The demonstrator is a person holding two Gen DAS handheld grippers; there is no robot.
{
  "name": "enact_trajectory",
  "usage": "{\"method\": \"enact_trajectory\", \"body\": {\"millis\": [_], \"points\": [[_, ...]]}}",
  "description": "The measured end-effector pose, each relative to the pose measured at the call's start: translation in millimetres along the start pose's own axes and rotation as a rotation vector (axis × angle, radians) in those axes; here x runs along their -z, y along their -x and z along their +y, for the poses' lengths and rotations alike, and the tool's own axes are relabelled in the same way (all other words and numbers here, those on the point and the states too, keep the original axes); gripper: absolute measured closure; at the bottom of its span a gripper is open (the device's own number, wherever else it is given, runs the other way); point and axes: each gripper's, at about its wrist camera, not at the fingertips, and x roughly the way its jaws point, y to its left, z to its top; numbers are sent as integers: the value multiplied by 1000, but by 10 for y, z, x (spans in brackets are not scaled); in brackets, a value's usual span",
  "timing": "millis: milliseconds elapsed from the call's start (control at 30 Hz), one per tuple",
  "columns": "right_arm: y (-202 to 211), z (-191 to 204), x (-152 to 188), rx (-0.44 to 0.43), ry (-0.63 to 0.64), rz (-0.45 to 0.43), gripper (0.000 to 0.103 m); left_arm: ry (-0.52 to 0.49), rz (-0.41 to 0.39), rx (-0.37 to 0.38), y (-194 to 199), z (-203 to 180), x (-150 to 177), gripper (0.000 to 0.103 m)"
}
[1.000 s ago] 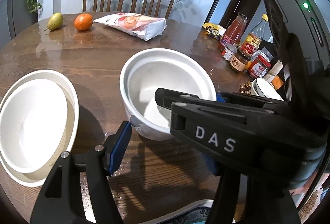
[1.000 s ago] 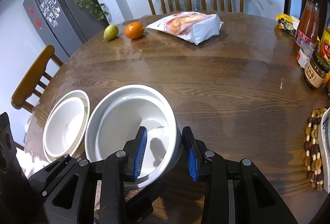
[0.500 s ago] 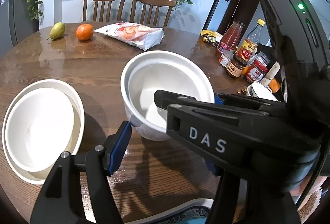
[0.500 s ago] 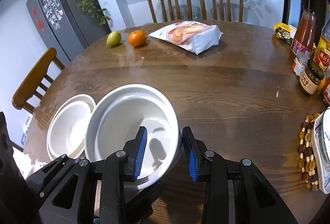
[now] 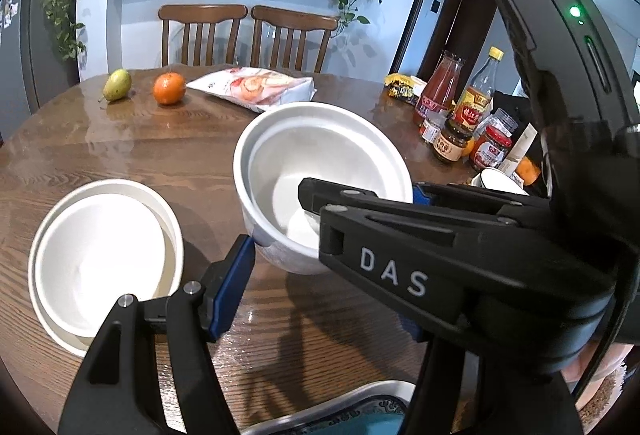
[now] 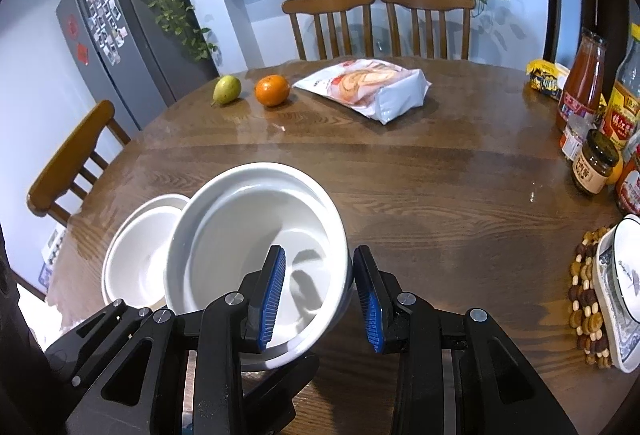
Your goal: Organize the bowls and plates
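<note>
Lifting deep bowl (image 6: pixel 256 255): right gripper (image 6: pixel 320 295) clamped on rim, left gripper (image 5: pixel 316 259) bracing its sides; keep level, clear stacked bowls (image 5: pixel 100 263).

— What's different from a second ago?

— The deep white bowl (image 6: pixel 256 247) has come up off the wooden table (image 6: pixel 440 187); its base (image 5: pixel 288 259) hangs clear above its shadow.

— Level?

— No, tipped now, the left rim overlapping the stacked white bowls (image 6: pixel 140 251), which earlier sat apart from it.

— And the grippers?

— Both have risen with it.
</note>
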Motion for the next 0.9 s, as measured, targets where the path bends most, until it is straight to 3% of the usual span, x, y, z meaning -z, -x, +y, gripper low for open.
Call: {"method": "enact_trajectory", "body": {"millis": [500, 900], "points": [[159, 332, -127, -12, 29, -24, 64, 11, -40, -22, 351, 201, -67, 40], [151, 938, -188, -57, 87, -23, 64, 47, -59, -80, 705, 594, -19, 40]]}}
